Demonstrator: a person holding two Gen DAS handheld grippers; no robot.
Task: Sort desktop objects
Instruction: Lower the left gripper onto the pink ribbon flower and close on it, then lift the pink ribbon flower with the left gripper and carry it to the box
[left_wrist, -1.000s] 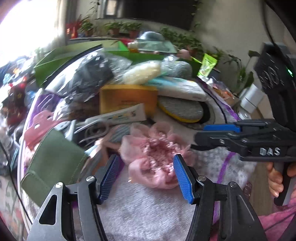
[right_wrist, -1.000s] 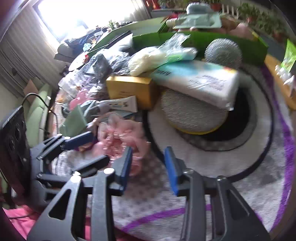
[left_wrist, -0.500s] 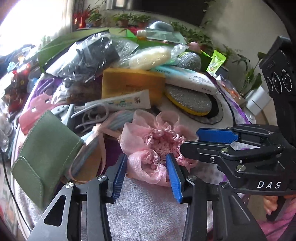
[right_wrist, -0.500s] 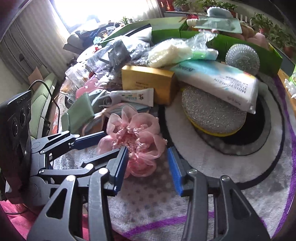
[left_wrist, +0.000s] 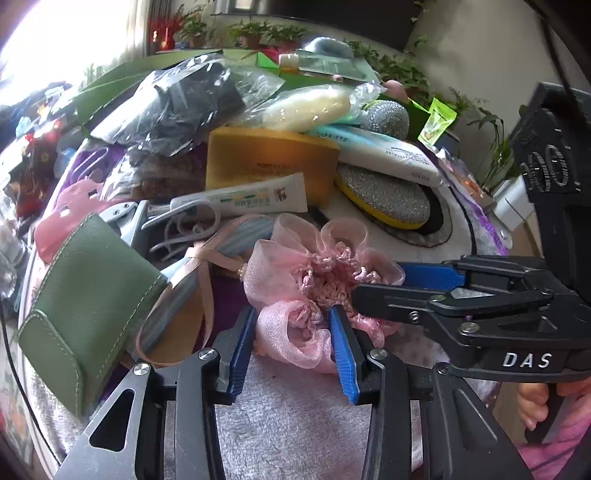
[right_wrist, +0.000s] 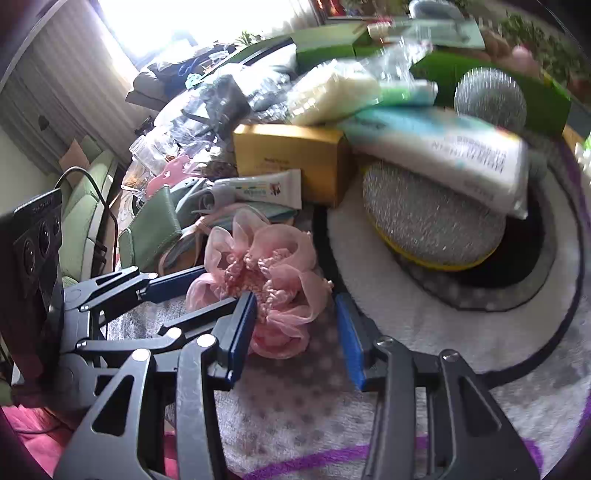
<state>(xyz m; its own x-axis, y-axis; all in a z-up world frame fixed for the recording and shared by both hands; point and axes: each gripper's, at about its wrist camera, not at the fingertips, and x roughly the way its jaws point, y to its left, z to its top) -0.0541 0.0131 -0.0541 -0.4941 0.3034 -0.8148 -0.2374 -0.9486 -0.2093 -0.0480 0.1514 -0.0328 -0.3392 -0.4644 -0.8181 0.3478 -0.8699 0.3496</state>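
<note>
Meanwhile, the left gripper (left_wrist: 291, 347) is closing its jaws around the near petals of the pink gauze flower hair tie (left_wrist: 314, 280), which is lying on the fluffy grey mat (left_wrist: 295, 413) on the table. Only the right wrist view is showing the right gripper (right_wrist: 295, 328) standing half open around that flower's other side. The green leather pouch (left_wrist: 85, 295) is hiding whatever is lying beneath it.
</note>
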